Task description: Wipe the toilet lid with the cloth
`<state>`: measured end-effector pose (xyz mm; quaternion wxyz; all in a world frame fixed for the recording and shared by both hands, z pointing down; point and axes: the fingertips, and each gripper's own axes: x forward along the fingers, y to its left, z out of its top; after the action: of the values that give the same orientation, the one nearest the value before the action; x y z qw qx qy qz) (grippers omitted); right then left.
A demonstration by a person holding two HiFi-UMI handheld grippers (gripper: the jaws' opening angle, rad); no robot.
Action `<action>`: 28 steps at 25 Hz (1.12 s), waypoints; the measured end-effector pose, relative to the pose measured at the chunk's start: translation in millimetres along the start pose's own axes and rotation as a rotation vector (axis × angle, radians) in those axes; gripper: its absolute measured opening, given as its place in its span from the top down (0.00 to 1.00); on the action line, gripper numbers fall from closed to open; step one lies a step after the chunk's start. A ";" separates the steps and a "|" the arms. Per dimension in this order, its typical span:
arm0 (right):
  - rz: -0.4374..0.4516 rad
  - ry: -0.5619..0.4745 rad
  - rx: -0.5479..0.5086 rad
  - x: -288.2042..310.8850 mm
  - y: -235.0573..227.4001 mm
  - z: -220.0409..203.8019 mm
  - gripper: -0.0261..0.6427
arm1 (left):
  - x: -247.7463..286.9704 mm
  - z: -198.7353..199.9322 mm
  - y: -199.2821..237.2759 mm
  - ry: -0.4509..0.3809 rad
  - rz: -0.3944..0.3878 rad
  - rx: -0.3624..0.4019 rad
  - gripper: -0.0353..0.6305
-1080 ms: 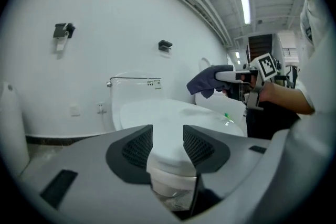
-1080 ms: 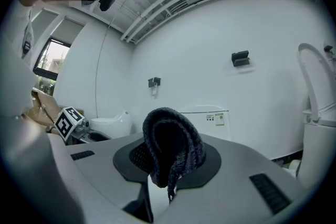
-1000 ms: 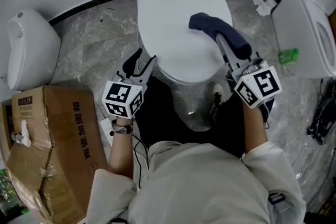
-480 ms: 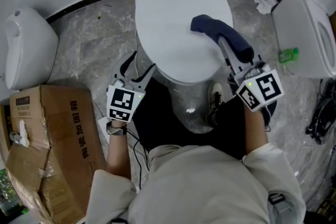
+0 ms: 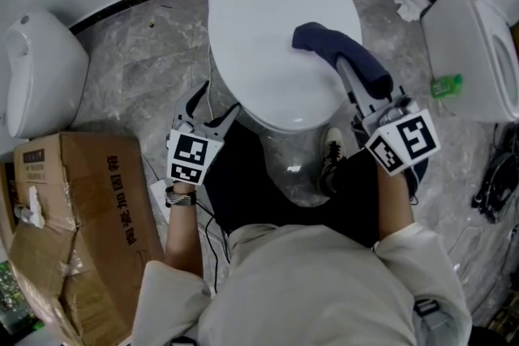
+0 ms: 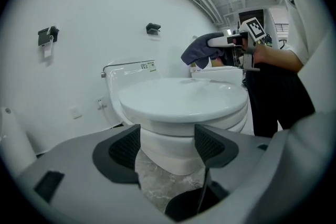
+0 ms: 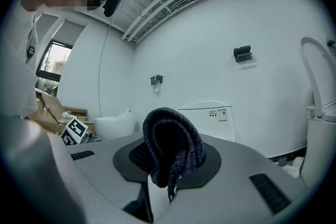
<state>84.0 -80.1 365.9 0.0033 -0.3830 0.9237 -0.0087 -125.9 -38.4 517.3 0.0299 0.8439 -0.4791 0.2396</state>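
One white ceramic fixture point(image 5: 40, 77) stands at the far left on the grey marble floor, with a torn cardboard box point(image 5: 73, 231) just below it in the head view. Next comes the left tongs point(image 5: 215, 103) point(image 6: 167, 147), low beside the bowl's left front. Its jaws stand apart, have just been opening, and grip nothing; only the bowl and floor show beyond them. In the middle the toilet lid point(image 5: 268, 28) point(image 6: 184, 97) lies closed. The dark blue cloth point(image 5: 340, 53) point(image 6: 202, 50) point(image 7: 170, 149) is over the lid's right part, seemingly lifted just off the surface. The right tongs point(image 5: 347, 69) point(image 7: 173, 157) is clamped on it, folds bulging out between the pads. Another white toilet point(image 5: 478, 53) stands at the far right, with a small green object point(image 5: 446, 85) beside it.
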 end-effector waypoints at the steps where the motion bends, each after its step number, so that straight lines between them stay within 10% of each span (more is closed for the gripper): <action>1: -0.002 0.001 0.000 -0.5 -0.1 0.2 0.83 | 0.7 1.1 0.1 -0.006 -0.003 -0.002 0.46; 28: -0.117 0.008 -0.063 -25.0 -24.3 11.4 0.83 | -9.6 35.1 9.1 -0.134 -0.007 0.042 0.38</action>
<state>119.0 -79.7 355.0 -0.0130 -0.4364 0.8995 0.0190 -124.3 -45.5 480.5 -0.0192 0.8602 -0.4718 0.1926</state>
